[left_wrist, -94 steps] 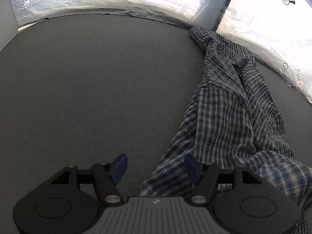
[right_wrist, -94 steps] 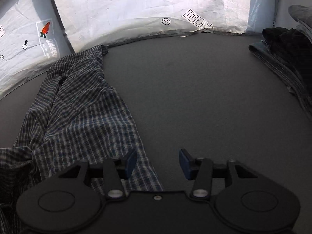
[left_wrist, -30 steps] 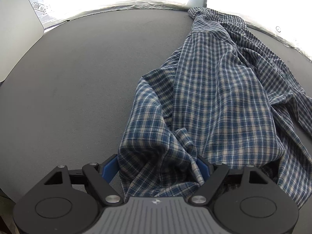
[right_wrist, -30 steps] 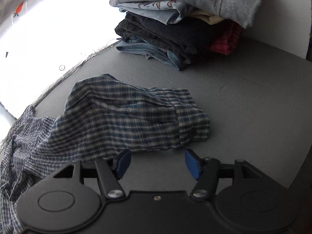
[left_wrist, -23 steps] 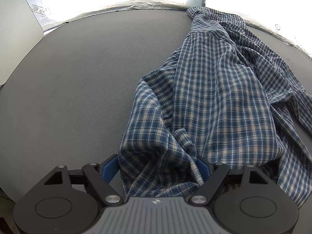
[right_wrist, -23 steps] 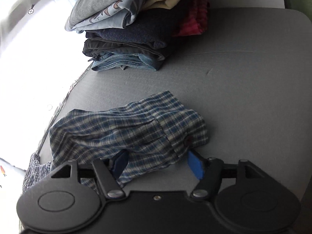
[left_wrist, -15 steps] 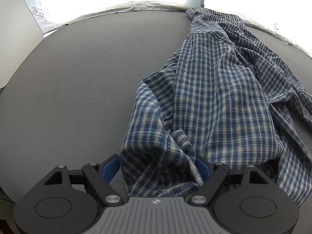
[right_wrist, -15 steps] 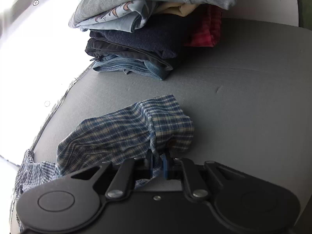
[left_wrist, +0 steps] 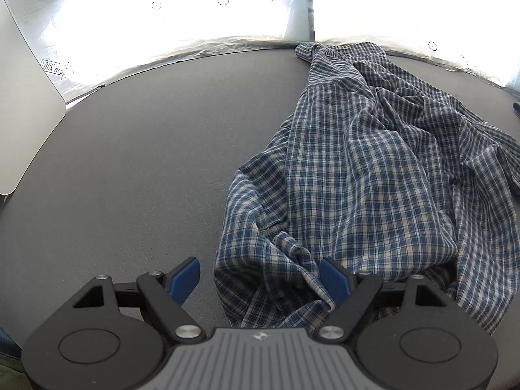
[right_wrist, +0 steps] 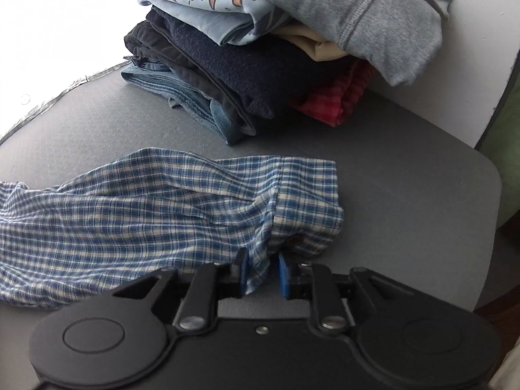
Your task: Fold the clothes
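Observation:
A blue plaid shirt (left_wrist: 357,169) lies crumpled on the dark grey table (left_wrist: 146,162), reaching from the far edge down to my left gripper (left_wrist: 260,279). That gripper is open; a bunched fold of the shirt lies between its blue pads, against the right pad (left_wrist: 334,279). In the right wrist view the shirt's sleeve (right_wrist: 162,208) stretches across the table to the left. My right gripper (right_wrist: 262,273) is shut on a pinch of cloth beside the cuff (right_wrist: 308,201).
A stack of several folded clothes (right_wrist: 260,48), grey sweatshirt on top, stands behind the sleeve near the table's right corner (right_wrist: 487,178). White crinkled sheets (left_wrist: 195,22) printed with carrots line the far side. A white panel (left_wrist: 26,113) leans at the left.
My right gripper went from open to shut on the sleeve near the cuff and now holds it bunched. The left gripper stayed open; less cloth fills its gap.

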A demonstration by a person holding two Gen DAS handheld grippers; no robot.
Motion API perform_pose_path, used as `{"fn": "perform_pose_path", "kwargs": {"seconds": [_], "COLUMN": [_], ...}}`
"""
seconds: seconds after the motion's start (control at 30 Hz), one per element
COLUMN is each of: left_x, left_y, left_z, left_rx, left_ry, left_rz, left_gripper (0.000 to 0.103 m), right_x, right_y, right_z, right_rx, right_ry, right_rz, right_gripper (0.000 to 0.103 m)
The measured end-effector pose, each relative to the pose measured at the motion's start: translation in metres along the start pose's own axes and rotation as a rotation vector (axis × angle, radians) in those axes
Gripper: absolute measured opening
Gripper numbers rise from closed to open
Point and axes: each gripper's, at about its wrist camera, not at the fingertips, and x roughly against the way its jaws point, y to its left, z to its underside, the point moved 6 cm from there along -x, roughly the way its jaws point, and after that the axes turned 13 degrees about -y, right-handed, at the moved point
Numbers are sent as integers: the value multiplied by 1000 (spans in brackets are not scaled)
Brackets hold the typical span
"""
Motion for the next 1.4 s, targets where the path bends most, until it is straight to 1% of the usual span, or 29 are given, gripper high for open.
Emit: {"fn": "perform_pose_path", "kwargs": {"seconds": [0.1, 0.17, 0.27, 0.3, 0.33, 0.43, 0.5, 0.57, 0.63, 0.73, 0.8, 0.9, 0.93, 0.97, 1.0, 1.03, 1.07, 1.1, 1.13, 1.2, 1.3, 1.4], "left_x": [6, 10, 13, 13, 13, 12, 10, 5, 0, -8, -15, -23, -26, -29, -31, -33, -34, -35, -35, -34, -26, -17], "left_y": [8, 11, 11, 8, 6, -6, -17, -28, -42, -57, -62, -62, -61, -59, -56, -53, -49, -45, -38, -23, 5, 45], "left_z": [-6, -11, -17, -20, -21, -24, -25, -25, -19, -5, 2, 7, 8, 9, 10, 10, 10, 9, 7, 2, -10, -26], "left_rx": [8, 7, 3, -2, -7, -40, -67, -91, -123, -184, -201, -189, -191, -192, -185, -169, -145, -127, -102, -51, 32, 122], "left_ry": [-27, -40, -59, -62, -63, -71, -73, -72, -48, -6, 9, 28, 32, 35, 39, 37, 33, 32, 23, 3, -46, -104], "left_rz": [28, 50, 117, 155, 176, 257, 309, 362, 422, 467, 484, 481, 473, 465, 460, 457, 458, 454, 442, 418, 371, 307], "left_gripper": [81, 81, 81, 80, 79, 78, 78, 79, 80, 80, 80, 76, 68, 58, 54, 44, 30, 24, 14, 10, 8, 8], "right_x": [18, 33, 59, 68, 77, 96, 112, 119, 127, 138, 141, 141, 141, 141, 141, 142, 143, 143, 142, 140, 141, 140], "right_y": [13, 27, 59, 74, 88, 128, 157, 161, 166, 173, 171, 165, 165, 166, 167, 170, 171, 173, 173, 173, 179, 178], "right_z": [2, 5, 16, 23, 29, 52, 71, 81, 91, 106, 114, 118, 119, 121, 123, 125, 125, 126, 125, 125, 127, 127], "right_rx": [42, 53, 41, 49, 57, 113, 163, 188, 213, 250, 252, 238, 235, 240, 245, 264, 273, 281, 264, 246, 263, 250], "right_ry": [-42, -58, -44, -33, -23, -1, 20, 29, 38, 52, 68, 74, 79, 84, 88, 80, 77, 74, 85, 98, 100, 101], "right_rz": [-10, -45, -172, -212, -250, -331, -390, -394, -398, -403, -395, -375, -370, -370, -370, -363, -355, -346, -340, -343, -324, -315], "right_gripper": [45, 49, 50, 50, 50, 52, 56, 58, 58, 61, 62, 63, 65, 69, 72, 72, 73, 74, 74, 81, 82, 82]}}
